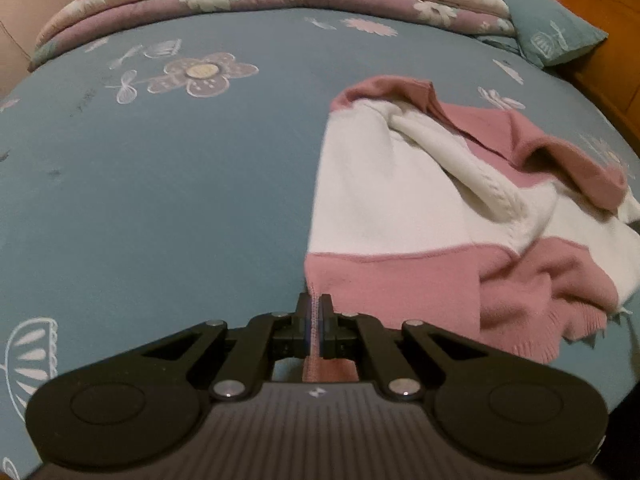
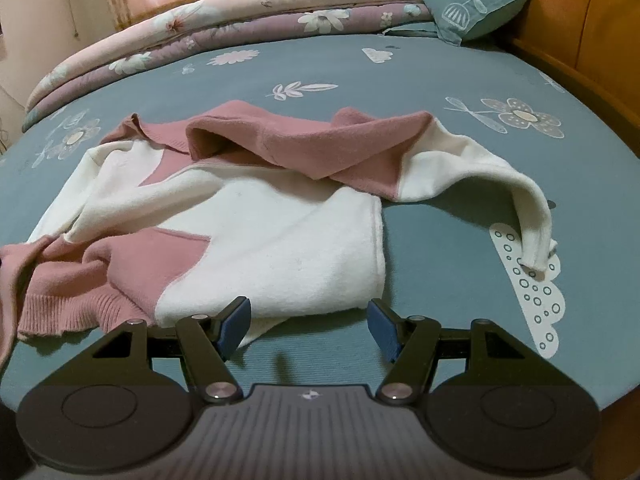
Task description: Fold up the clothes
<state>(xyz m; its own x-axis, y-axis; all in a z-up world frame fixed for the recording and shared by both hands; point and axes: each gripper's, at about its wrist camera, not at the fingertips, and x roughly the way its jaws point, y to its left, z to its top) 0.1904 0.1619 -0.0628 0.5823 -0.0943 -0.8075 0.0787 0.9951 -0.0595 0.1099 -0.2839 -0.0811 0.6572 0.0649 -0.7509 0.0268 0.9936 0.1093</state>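
A pink and white knit sweater (image 1: 400, 208) lies crumpled on the blue bed sheet (image 1: 160, 200). My left gripper (image 1: 315, 304) is shut on the sweater's pink hem corner, whose thin edge shows between the pads. In the right wrist view the same sweater (image 2: 280, 240) spreads across the middle, one white sleeve (image 2: 500, 188) trailing to the right. My right gripper (image 2: 309, 326) stands open just in front of the white lower edge, its blue pads (image 2: 236, 324) apart with only a bit of that edge near the left pad.
A folded floral quilt (image 2: 240, 28) runs along the far side of the bed. A blue pillow (image 2: 476, 4) sits at the back right against a wooden bed frame (image 2: 580, 52). The sheet to the left of the sweater in the left wrist view carries only printed flowers.
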